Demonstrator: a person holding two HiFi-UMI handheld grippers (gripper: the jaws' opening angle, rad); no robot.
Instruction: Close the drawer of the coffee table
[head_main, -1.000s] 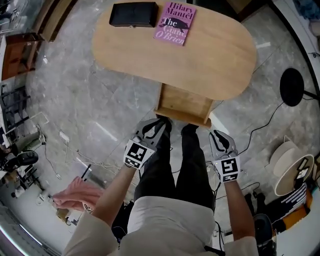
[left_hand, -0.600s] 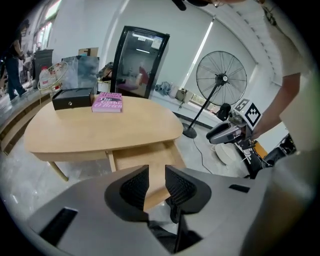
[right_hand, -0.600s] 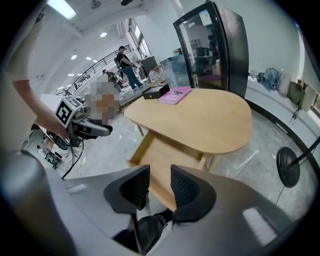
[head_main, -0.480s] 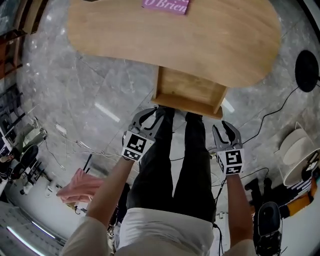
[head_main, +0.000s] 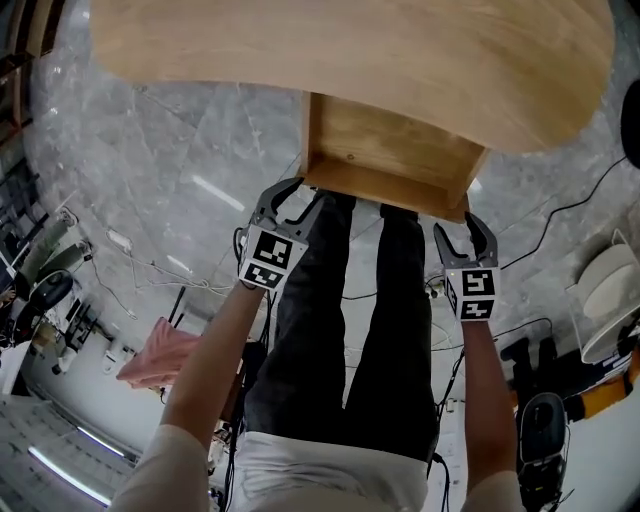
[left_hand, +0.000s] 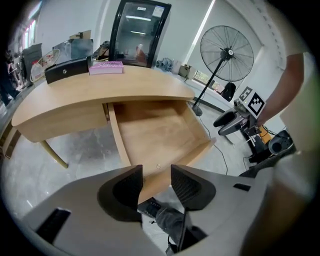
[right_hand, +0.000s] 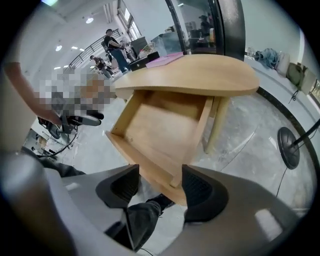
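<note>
The light wooden coffee table (head_main: 350, 60) fills the top of the head view. Its drawer (head_main: 390, 150) stands pulled out toward me, with nothing inside. My left gripper (head_main: 297, 195) hangs just below the drawer front's left corner. My right gripper (head_main: 463, 232) is just below its right corner. Both jaws have just been opening and stand open, gripping nothing. In the left gripper view the drawer (left_hand: 155, 130) lies beyond the left gripper (left_hand: 156, 175), its front edge showing in the gap. In the right gripper view the drawer's corner (right_hand: 175, 182) shows between the jaws of the right gripper (right_hand: 160, 182).
A pink book (left_hand: 106, 67) and a black box (left_hand: 67, 71) lie on the table's far end. The person's legs (head_main: 350, 330) stand before the drawer. A pink cloth (head_main: 155, 355) and cables lie on the marble floor at left. A standing fan (left_hand: 226, 52) is behind.
Both grippers have sunk toward the drawer front and their jaws have opened. The table now looms larger, and the book and black box have left the head view.
</note>
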